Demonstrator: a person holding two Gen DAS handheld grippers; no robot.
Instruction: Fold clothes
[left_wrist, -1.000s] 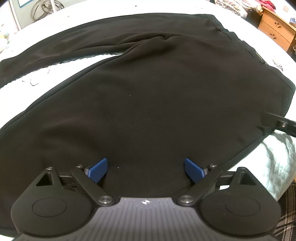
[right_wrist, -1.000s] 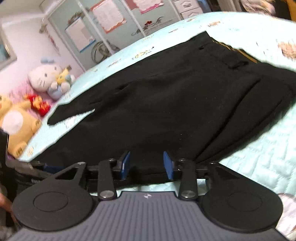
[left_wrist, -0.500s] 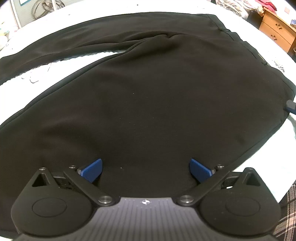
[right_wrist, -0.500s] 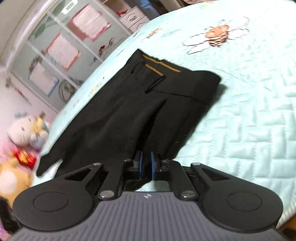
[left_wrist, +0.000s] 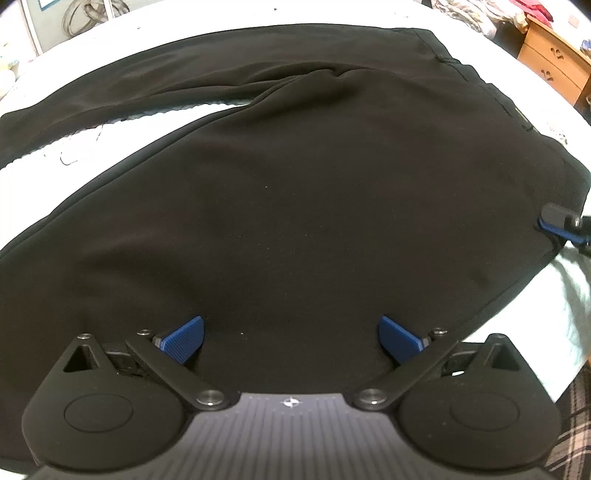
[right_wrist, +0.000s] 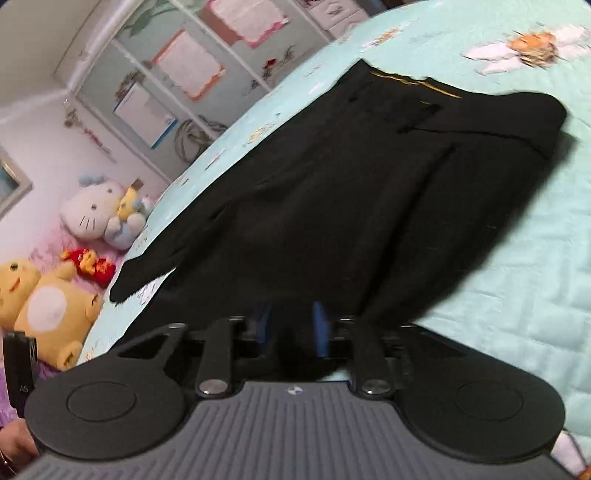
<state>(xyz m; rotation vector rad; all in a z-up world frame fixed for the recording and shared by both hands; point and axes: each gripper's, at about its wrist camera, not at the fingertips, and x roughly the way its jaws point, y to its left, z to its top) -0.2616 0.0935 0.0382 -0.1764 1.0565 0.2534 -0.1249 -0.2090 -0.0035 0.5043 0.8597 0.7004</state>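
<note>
Right claw reopened; trousers lie waistband-right.

A pair of black, smooth-fabric trousers lies spread flat on the pale quilted bedspread, waistband to the right, legs splayed apart toward the far left.

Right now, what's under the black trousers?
The black trousers lie on a pale aqua quilted bedspread. It shows around them and between the legs; anything beneath the fabric is hidden.
</note>
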